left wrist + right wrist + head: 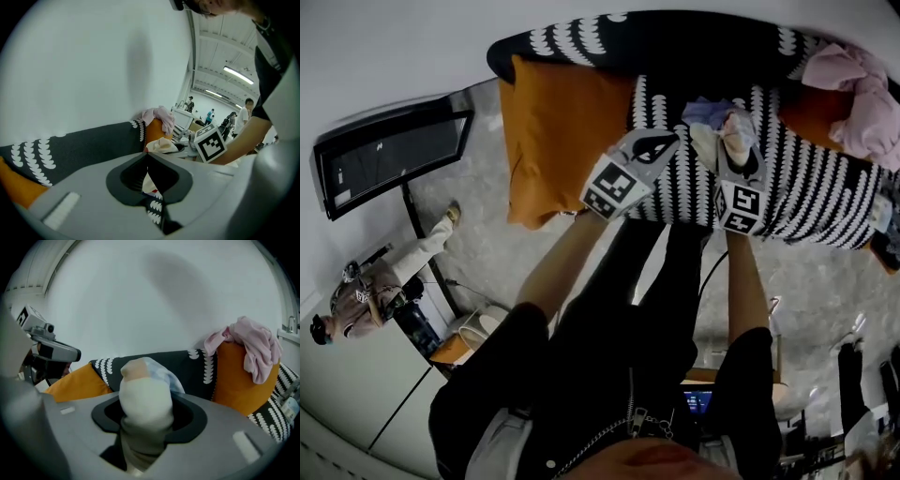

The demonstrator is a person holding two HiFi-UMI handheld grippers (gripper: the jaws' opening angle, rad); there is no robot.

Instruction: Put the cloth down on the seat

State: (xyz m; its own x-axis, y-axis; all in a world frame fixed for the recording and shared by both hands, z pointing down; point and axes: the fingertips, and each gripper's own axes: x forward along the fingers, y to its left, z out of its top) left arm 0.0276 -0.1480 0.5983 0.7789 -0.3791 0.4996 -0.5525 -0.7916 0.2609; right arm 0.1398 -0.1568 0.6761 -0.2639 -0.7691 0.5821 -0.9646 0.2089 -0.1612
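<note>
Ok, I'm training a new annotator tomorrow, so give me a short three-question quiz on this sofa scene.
1. How many orange cushions are on the sofa?
2. The pink cloth is: A folded in a box; B draped on a cushion; C hung on a hook.
3. True or false: the right gripper is empty.

Key: 1. Two. 2. B. 3. False: it is shut on a cream cloth.
</note>
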